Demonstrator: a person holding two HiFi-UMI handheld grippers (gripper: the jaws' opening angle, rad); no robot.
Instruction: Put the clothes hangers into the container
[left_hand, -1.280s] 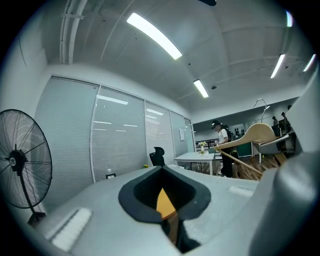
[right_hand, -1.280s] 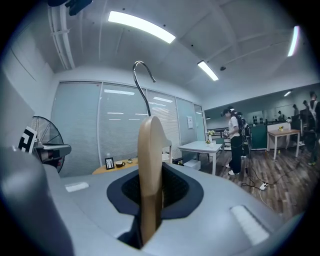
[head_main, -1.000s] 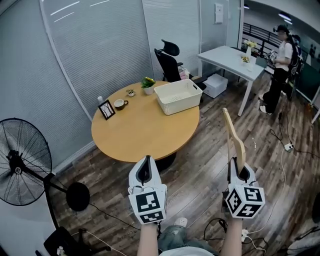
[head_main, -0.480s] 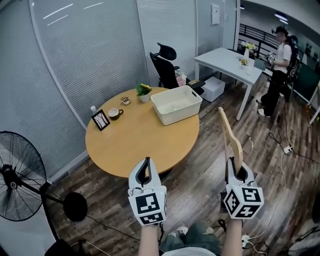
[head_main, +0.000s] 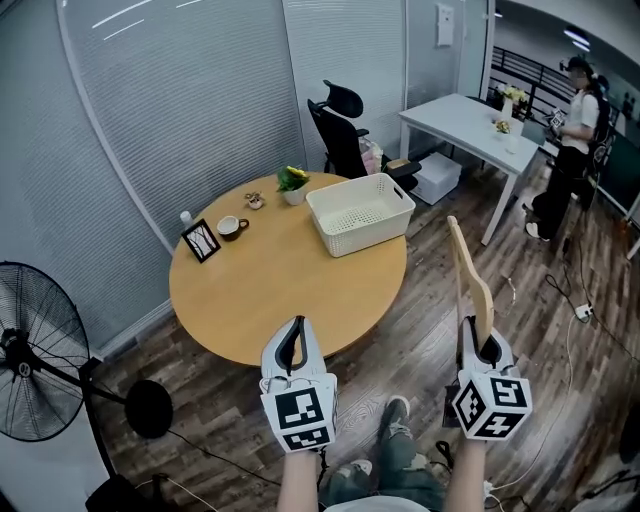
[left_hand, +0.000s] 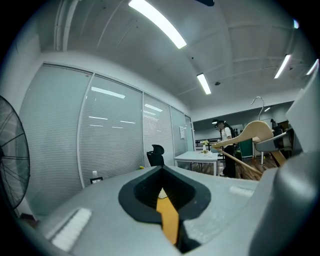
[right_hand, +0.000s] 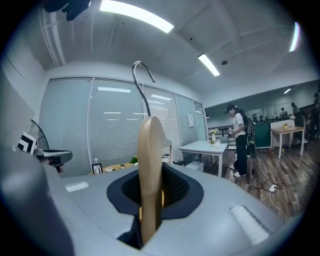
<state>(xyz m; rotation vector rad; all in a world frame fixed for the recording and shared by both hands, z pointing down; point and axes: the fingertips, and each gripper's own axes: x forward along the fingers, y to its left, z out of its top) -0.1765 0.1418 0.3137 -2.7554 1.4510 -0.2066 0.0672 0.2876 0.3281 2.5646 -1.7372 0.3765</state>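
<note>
A wooden clothes hanger (head_main: 468, 276) with a metal hook (right_hand: 142, 85) stands upright in my right gripper (head_main: 482, 346), whose jaws are shut on its lower end. In the right gripper view the hanger (right_hand: 150, 170) rises from between the jaws. My left gripper (head_main: 293, 346) hangs beside it over the floor, just short of the table's near edge, jaws shut with nothing in them. The white perforated basket (head_main: 366, 236) sits on the far right of the round wooden table (head_main: 280, 295). In the left gripper view the hanger (left_hand: 252, 132) shows off to the right.
On the table's far side stand a picture frame (head_main: 201, 241), a cup (head_main: 232, 228) and a small plant (head_main: 293, 180). A black office chair (head_main: 345, 135) and white desk (head_main: 470, 120) lie beyond. A person (head_main: 572, 140) stands far right. A floor fan (head_main: 40, 350) is at left.
Both grippers have moved forward together, and the table's near edge is closer to them. The hanger stays upright in the right gripper. A foot now shows on the floor below.
</note>
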